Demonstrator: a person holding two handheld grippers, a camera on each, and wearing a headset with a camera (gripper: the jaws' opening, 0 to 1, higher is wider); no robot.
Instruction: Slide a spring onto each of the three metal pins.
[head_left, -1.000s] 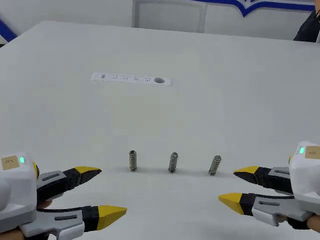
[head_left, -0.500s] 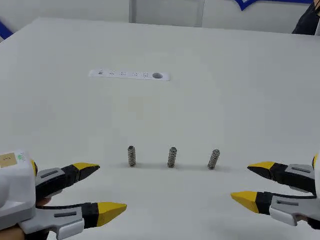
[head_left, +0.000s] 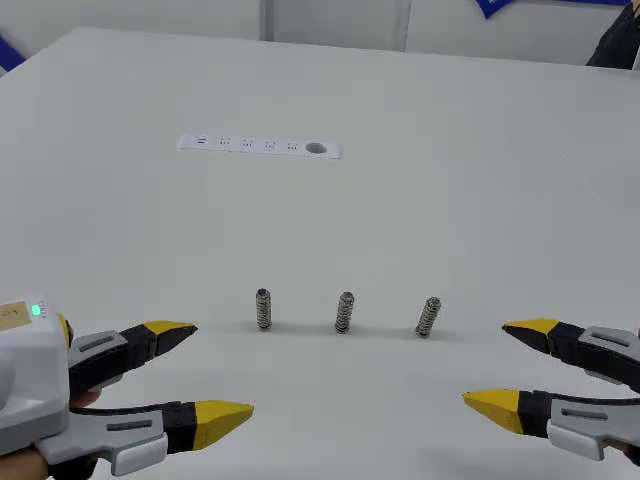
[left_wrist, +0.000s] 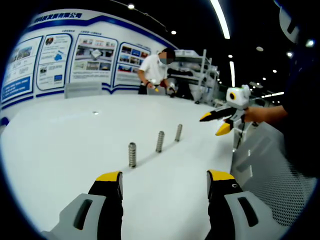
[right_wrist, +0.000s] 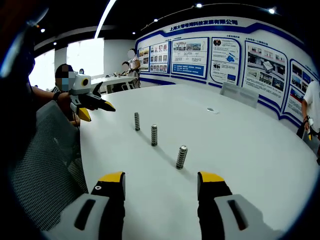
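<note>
Three upright metal pins stand in a row on the white table, each with a spring around it: the left one (head_left: 263, 309), the middle one (head_left: 344, 312) and the right one (head_left: 428, 316). From the left gripper view the same row runs away from me, nearest pin (left_wrist: 132, 154) first. In the right gripper view the nearest pin (right_wrist: 181, 156) leans slightly. My left gripper (head_left: 208, 372) (left_wrist: 164, 182) is open and empty, below and left of the row. My right gripper (head_left: 512, 368) (right_wrist: 161, 183) is open and empty, to the right of it.
A white power strip (head_left: 260, 146) lies flat farther back on the table (head_left: 470, 180). A person in a white shirt (left_wrist: 155, 71) stands beyond the table's far side. Wall posters (right_wrist: 200, 57) line the room.
My right gripper has drawn back to the right and lower, away from the right pin. The left gripper stays about where it was. The head camera has tilted slightly.
</note>
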